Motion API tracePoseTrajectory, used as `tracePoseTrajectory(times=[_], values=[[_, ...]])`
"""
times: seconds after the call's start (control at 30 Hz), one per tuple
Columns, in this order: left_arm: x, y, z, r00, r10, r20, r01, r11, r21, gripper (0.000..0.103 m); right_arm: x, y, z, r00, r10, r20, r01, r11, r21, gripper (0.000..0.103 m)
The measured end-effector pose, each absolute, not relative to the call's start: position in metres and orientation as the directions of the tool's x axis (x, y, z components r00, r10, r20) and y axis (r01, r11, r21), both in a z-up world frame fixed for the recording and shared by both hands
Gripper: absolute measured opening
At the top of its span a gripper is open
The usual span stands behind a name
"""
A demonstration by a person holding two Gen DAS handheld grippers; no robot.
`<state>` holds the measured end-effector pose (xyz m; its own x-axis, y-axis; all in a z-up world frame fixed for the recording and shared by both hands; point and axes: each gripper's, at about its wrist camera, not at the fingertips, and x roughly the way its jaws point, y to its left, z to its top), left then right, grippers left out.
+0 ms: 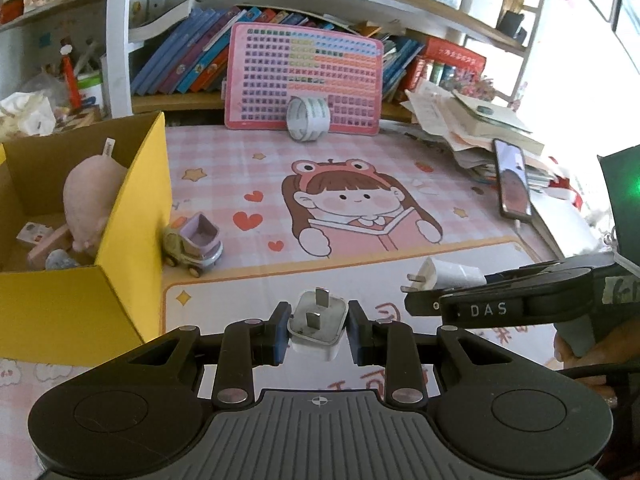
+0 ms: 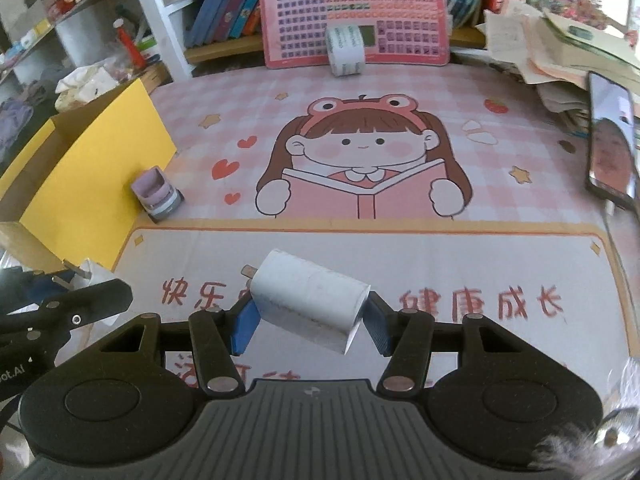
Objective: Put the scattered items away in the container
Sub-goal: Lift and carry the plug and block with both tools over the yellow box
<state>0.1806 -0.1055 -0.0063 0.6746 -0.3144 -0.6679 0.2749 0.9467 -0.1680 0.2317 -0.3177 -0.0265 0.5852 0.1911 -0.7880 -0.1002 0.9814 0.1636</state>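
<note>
Two white plugs are in hand at the desk's near edge: the left gripper (image 1: 318, 326) is clamped on a small charger (image 1: 318, 326) with its prongs up, and the right gripper (image 2: 310, 320) is clamped on a longer charger (image 2: 310, 300) held slantwise. The yellow box (image 1: 132, 216) stands at the desk's left edge with a plush toy (image 1: 90, 200) already inside, and a toy truck (image 1: 196, 242) waits just beside its wall. I judge this the carrying step; next, each charger must clear the box wall before release.
</note>
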Motion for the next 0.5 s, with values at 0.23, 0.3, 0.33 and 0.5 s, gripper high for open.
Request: tracePoseTrajectory(times=[0.23, 0.3, 0.33, 0.5], values=[[0.152, -0.075, -0.002, 0.657, -0.365, -0.66, 0.326, 0.926, -0.188, 0.028, 0.192, -0.287, -0.018, 0.613, 0.138, -0.778, -0.05, 0.989, 0.136, 0.053], [0.145, -0.064, -0.003, 0.647, -0.379, -0.661, 0.336, 0.921, -0.199, 0.028, 0.18, -0.276, -0.016, 0.621, 0.123, -0.774, -0.041, 0.991, 0.124, 0.053], [0.142, -0.059, -0.003, 0.644, -0.385, -0.661, 0.339, 0.918, -0.205, 0.028, 0.174, -0.271, -0.015, 0.625, 0.117, -0.772, -0.039, 0.992, 0.118, 0.053], [0.125, -0.037, -0.004, 0.635, -0.407, -0.656, 0.352, 0.909, -0.222, 0.028, 0.146, -0.246, -0.013, 0.64, 0.09, -0.763, -0.027, 0.995, 0.095, 0.053]])
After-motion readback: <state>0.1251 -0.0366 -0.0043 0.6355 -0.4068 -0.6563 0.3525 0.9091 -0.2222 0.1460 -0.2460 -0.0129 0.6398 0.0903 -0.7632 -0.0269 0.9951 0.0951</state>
